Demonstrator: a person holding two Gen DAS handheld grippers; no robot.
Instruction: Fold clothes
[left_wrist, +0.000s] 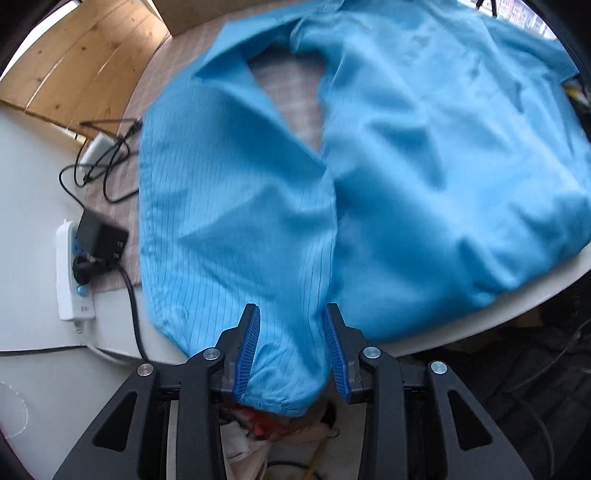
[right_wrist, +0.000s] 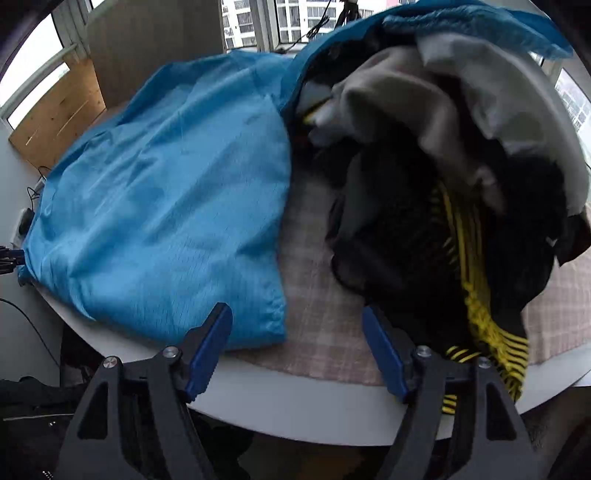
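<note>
A blue coat lies spread across a round white table, its front open at the collar over a checked cloth that covers the tabletop. Left of the coat, off the cloth's edge, a white power strip carries a black adapter, with loose black cables coiled beyond it and a wooden board leaning further back. At the coat's near left corner, the left gripper has the coat's gathered cuff between its blue pads, part-closed around the bunched fabric, which hangs over the table's rim; the left pad touches the cloth, but whether the right one presses it cannot be told. Toward the coat's right hem, the right gripper stands wide open above the bare checked cloth, nothing between its fingers, the left one overlapping the coat's corner. Right of the coat sits a heap of other clothes, grey and black, with a black-and-yellow striped garment trailing over the table's near edge. Windows show behind the table.
</note>
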